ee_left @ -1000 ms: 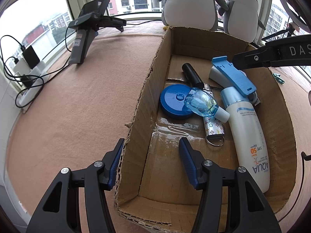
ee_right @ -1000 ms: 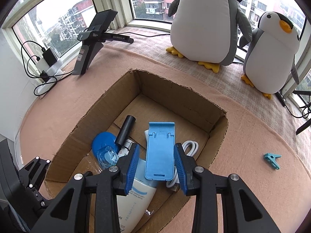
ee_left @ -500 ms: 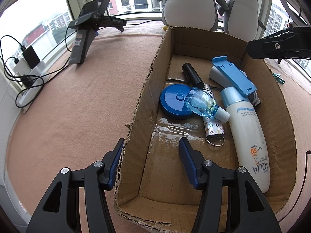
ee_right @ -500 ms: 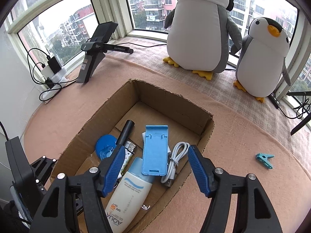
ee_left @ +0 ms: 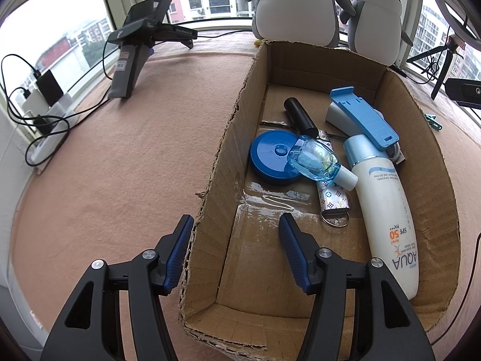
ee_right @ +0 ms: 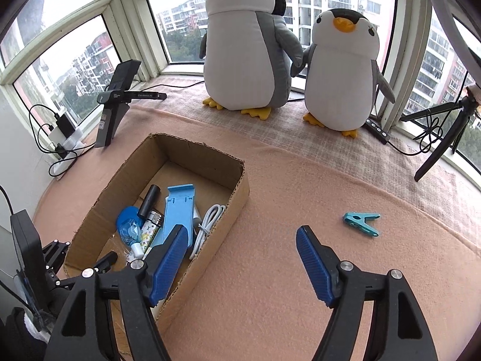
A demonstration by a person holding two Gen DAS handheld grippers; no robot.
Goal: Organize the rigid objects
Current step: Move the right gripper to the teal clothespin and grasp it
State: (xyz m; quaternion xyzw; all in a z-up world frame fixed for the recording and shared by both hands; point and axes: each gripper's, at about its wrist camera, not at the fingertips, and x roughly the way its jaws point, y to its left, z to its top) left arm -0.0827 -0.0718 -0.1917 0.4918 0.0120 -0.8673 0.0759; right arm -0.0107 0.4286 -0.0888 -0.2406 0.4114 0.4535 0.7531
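From my left wrist, the left gripper (ee_left: 234, 252) has its fingers apart, straddling the cardboard box (ee_left: 224, 162) wall; the sunscreen bottle (ee_left: 387, 210) lies inside. From my right wrist, the right gripper (ee_right: 240, 266) is spread wide over the pink tabletop (ee_right: 270, 300), the teal clothespin (ee_right: 360, 223) ahead, plush penguins (ee_right: 249, 45) by the windows.

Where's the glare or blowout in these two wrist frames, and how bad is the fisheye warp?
Left wrist: sky blown white in the windows, specular glare on the clear tape on the cardboard box floor, box walls bowed. Right wrist: window panes also overexposed, frames curved, corners vignetted black. Both sharp, shadows soft.
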